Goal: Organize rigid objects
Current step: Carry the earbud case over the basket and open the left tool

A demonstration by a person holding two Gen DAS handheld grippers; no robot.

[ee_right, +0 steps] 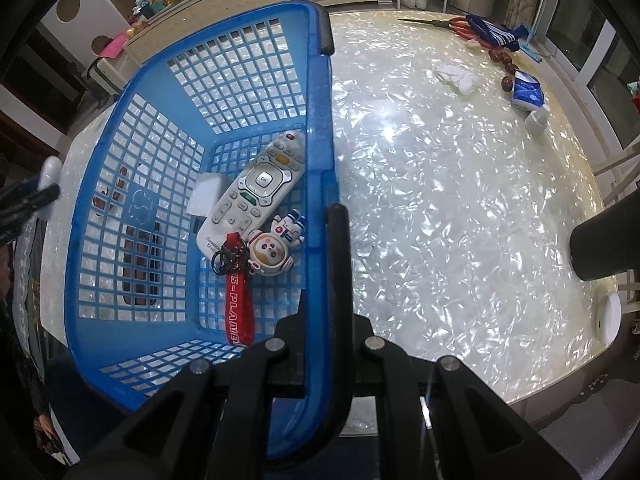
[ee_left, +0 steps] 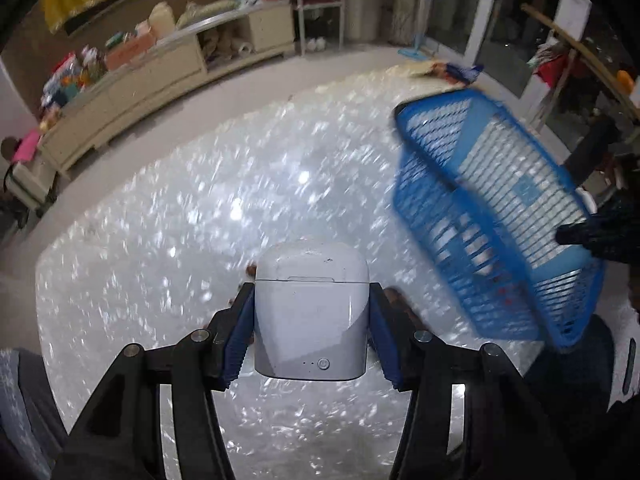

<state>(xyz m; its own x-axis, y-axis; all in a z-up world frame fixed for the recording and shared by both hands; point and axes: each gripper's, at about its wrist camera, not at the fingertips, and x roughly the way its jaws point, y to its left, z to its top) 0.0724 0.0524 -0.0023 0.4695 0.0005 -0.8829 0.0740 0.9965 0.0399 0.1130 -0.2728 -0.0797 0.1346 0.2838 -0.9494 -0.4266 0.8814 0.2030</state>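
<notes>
The basket [ee_right: 320, 128] was blue with a grid pattern, the earbud case [ee_left: 311, 312] white, the strap [ee_right: 236, 304] red, the bench [ee_right: 440, 200] pearly white.

The left gripper [ee_left: 311, 312] is clamping a white earbud case [ee_left: 311, 312] between its blue-padded fingers [ee_left: 240, 336], holding it above the table. The right gripper [ee_right: 320, 264] is pinching the near right rim of the blue basket [ee_right: 120, 168], one finger on each side of the wall.
</notes>
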